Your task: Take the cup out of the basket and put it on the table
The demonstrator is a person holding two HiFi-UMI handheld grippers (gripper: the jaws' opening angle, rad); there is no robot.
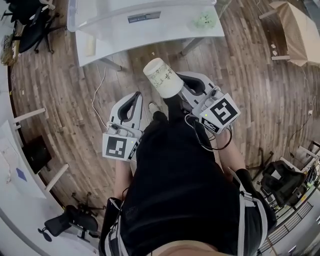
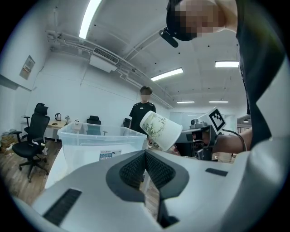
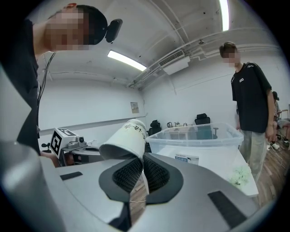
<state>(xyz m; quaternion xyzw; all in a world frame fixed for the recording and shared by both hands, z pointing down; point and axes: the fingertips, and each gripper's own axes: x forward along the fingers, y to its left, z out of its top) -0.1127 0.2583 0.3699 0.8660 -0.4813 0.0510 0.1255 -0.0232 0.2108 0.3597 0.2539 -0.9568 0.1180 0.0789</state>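
Observation:
A white paper cup [image 1: 162, 77] with a green plant print hangs tilted, mouth toward me, above the wooden floor. My right gripper [image 1: 178, 91] is shut on its rim, and the wall of the cup [image 3: 127, 138] is pinched between the ribbed pads. In the left gripper view the cup [image 2: 161, 130] shows ahead to the right. To the cup's left my left gripper [image 1: 136, 96] is shut with nothing in it, its pads [image 2: 136, 170] meeting. The white table [image 1: 165, 30] stands ahead, with a clear plastic bin [image 1: 100, 12] on it.
A crumpled green thing [image 1: 205, 21] lies on the table's right end, near the bin [image 3: 199, 136]. A person in black [image 3: 251, 104] stands beside the table. Office chairs [image 1: 35, 25] stand at the far left, and a cardboard box [image 1: 295, 30] at the far right.

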